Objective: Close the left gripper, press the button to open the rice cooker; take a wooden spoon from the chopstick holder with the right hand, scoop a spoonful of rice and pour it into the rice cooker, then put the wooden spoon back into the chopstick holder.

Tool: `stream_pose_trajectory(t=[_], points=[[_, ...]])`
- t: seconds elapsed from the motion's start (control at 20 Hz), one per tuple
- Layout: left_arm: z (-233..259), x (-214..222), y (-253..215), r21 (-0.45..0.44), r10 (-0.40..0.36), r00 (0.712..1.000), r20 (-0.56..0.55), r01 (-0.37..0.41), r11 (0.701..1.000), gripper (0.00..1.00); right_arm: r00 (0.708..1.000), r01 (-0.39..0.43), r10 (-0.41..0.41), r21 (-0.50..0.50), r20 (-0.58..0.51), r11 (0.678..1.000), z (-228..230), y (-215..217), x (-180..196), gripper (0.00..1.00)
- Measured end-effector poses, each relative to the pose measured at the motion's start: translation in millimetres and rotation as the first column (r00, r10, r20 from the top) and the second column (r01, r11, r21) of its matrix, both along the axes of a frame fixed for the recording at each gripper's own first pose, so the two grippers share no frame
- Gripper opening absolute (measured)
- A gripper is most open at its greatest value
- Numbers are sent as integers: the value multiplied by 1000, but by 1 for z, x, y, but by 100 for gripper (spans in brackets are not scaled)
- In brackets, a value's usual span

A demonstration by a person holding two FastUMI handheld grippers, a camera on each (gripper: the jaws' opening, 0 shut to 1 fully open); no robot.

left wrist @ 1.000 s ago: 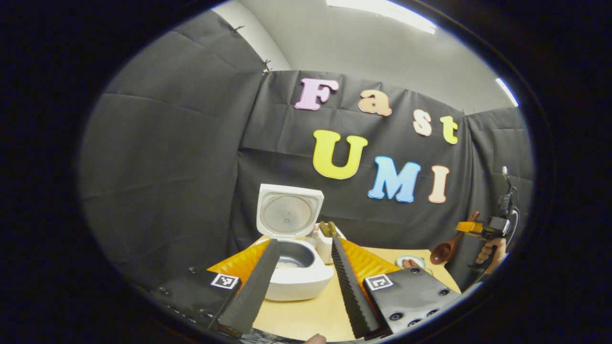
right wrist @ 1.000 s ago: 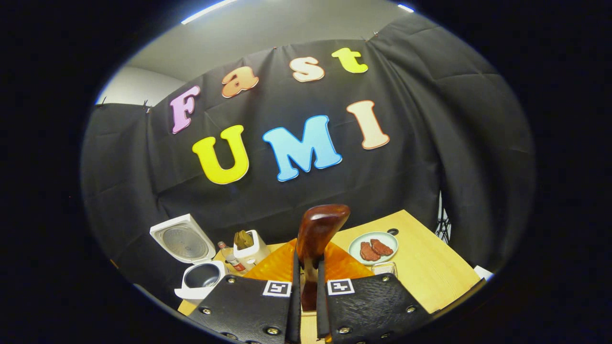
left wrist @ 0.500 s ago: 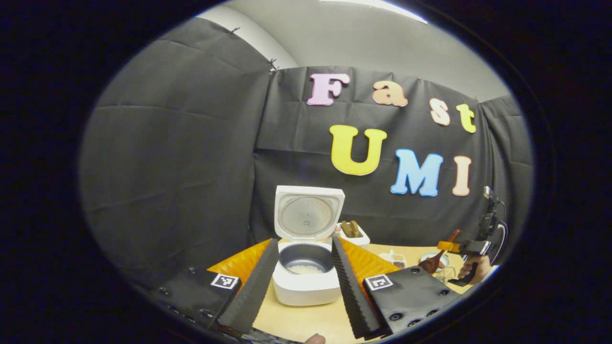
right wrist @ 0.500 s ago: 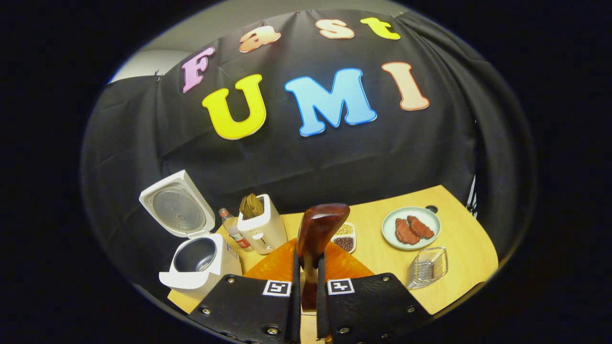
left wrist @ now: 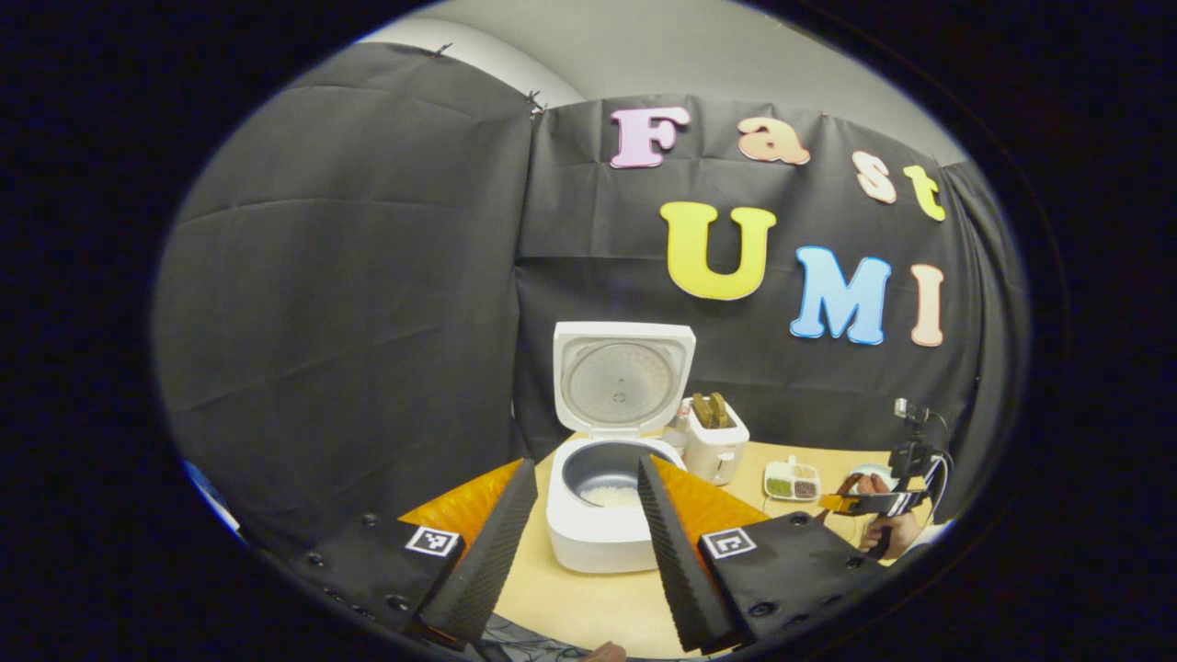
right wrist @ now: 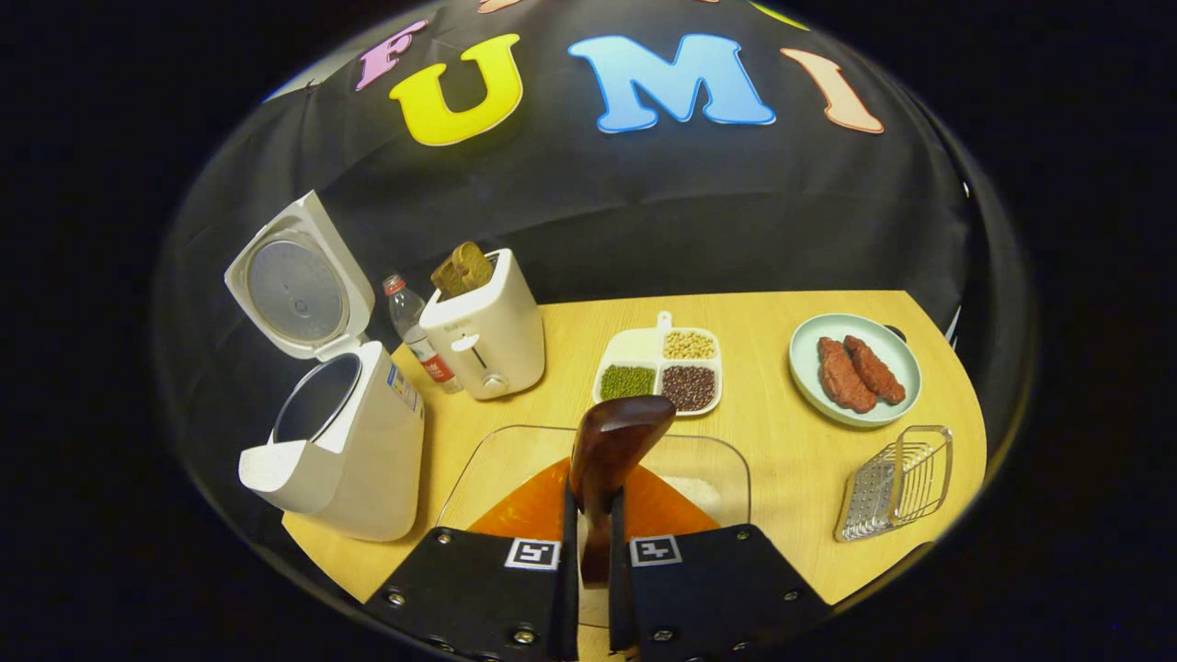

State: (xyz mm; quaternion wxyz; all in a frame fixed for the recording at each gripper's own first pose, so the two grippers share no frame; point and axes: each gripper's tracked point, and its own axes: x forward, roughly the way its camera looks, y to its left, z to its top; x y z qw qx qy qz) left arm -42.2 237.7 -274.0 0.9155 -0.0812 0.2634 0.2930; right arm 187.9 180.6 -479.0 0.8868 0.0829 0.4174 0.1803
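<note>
Over the clear dish [right wrist: 515, 460] of rice, my right tool [right wrist: 593, 552] clamps the wooden spoon [right wrist: 611, 450]; a steep dip could spill grains; my left tool [left wrist: 579, 542] hangs apart

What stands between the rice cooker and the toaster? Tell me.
In the right gripper view a small bottle stands upright between the rice cooker and the toaster, toward the wall.

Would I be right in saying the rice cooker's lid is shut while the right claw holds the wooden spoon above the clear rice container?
Not quite: the rice cooker has its lid up, as the right gripper view shows. The rest stands: the right claw holds the wooden spoon above the clear rice container.
</note>
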Motion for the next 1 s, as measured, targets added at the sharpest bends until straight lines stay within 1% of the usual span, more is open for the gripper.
stream_pose_trajectory(t=[0.05, 0.2, 0.3, 0.4, 0.5, 0.6, 0.65, 0.75, 0.85, 0.9, 1.0], points=[[-2, -1, 0, -3, 8, 1000, -2, -8, 1000, 81, 1000, -4, 4, 4, -4, 1000, -2, 3, -2, 13], [0, -4, 1, 8, 16, 1000, -7, -16, 1000, 81, 1000, 2, -1, 41, -26, 999, -1, 17, -5, 13], [0, -4, 1, 8, 24, 1000, -5, -24, 1000, 81, 998, 25, -19, 92, -64, 995, -2, 25, -4, 13], [2, -7, 0, 9, 30, 1000, -3, -30, 1000, 81, 993, 67, -51, 150, -107, 986, -2, 30, -1, 14], [6, -9, -1, 22, 28, 1000, -5, -28, 999, 81, 985, 117, -87, 208, -149, 971, -1, 31, 1, 14], [12, -12, -1, 31, 29, 1000, -2, -29, 999, 81, 971, 174, -116, 284, -210, 943, 1, 33, 0, 13], [12, -14, -3, 31, 32, 999, -2, -32, 999, 81, 964, 201, -133, 302, -231, 932, 1, 31, 2, 13], [14, -16, -5, 28, 35, 999, -3, -35, 999, 81, 963, 220, -158, 297, -219, 929, 2, 23, 4, 13], [18, -17, -8, 38, 29, 1000, 3, -29, 999, 81, 963, 225, -163, 313, -213, 923, 11, 17, 6, 13], [20, -17, -9, 44, 23, 1000, 3, -23, 999, 75, 962, 233, -169, 325, -212, 916, 16, 14, 5, 13], [23, -18, -12, 46, 17, 1000, 5, -17, 999, 75, 962, 246, -183, 349, -204, 904, 27, 6, 8, 13]])
